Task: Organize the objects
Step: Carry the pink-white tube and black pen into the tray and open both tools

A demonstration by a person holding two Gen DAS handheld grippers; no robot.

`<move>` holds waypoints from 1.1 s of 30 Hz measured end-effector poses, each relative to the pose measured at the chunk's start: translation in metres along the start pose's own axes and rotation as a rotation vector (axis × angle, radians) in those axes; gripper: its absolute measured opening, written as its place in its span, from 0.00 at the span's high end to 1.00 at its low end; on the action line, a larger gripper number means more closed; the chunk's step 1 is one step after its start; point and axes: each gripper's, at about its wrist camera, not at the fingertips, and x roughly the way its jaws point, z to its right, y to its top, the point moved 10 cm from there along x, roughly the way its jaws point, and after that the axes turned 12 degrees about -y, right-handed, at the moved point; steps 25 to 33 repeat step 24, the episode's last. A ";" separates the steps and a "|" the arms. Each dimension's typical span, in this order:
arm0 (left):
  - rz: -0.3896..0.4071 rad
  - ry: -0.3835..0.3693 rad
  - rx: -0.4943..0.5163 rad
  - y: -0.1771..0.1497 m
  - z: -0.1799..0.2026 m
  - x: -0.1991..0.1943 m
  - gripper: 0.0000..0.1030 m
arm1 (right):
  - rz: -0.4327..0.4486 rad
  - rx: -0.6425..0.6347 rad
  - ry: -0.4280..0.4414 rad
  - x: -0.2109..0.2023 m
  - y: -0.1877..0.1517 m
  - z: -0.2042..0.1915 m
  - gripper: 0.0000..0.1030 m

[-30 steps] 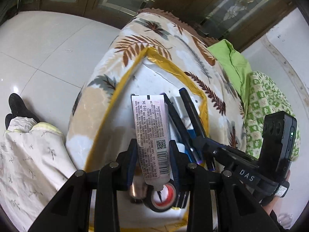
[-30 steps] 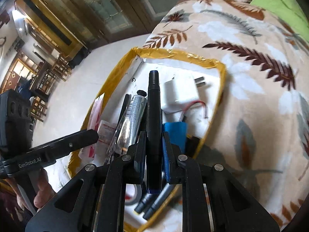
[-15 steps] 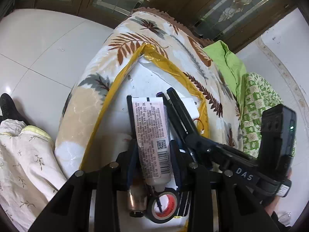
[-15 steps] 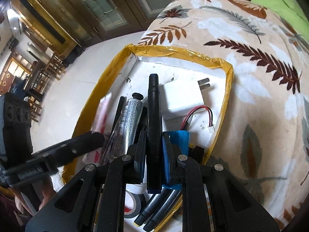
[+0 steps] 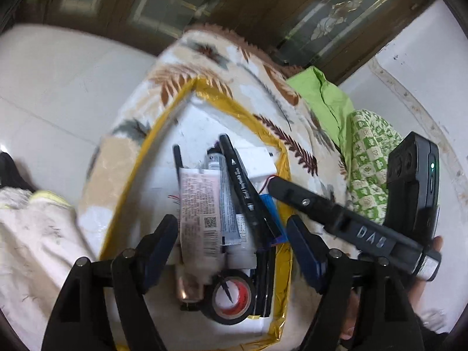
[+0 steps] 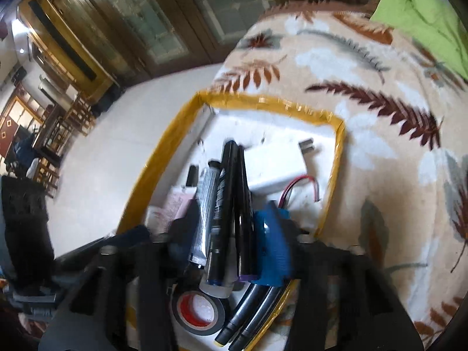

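Inside the yellow-rimmed box (image 5: 137, 172), a pink-labelled tube (image 5: 197, 213) is seen lying between the just-opened, unclamped jaws of the left gripper (image 5: 232, 237); a black marker (image 6: 244, 210) is likewise released between the right gripper's (image 6: 231, 234) just-parted jaws.

Leaf-print blanket (image 6: 365, 134), green cloth (image 5: 327, 99), white tiled floor (image 5: 58, 87), wooden doors (image 6: 122, 23)

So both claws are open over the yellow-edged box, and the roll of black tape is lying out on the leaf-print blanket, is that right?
Not quite. The roll of black tape lies inside the yellow-edged box, at its near end, not on the leaf-print blanket; the left wrist view shows it. The left claw and right claw are indeed open over the box.
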 end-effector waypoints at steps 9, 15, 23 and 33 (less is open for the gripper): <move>-0.047 0.171 -0.006 -0.025 0.000 -0.010 0.23 | -0.020 0.069 0.052 -0.015 -0.020 0.017 0.47; -0.088 0.171 0.019 -0.043 0.017 -0.003 0.23 | -0.030 0.091 0.083 -0.028 -0.040 0.023 0.47; -0.065 0.218 0.101 -0.051 0.039 -0.010 0.24 | -0.039 0.212 0.101 -0.045 -0.062 0.044 0.47; -0.056 0.219 0.113 -0.051 0.042 -0.013 0.24 | -0.036 0.212 0.095 -0.046 -0.063 0.045 0.47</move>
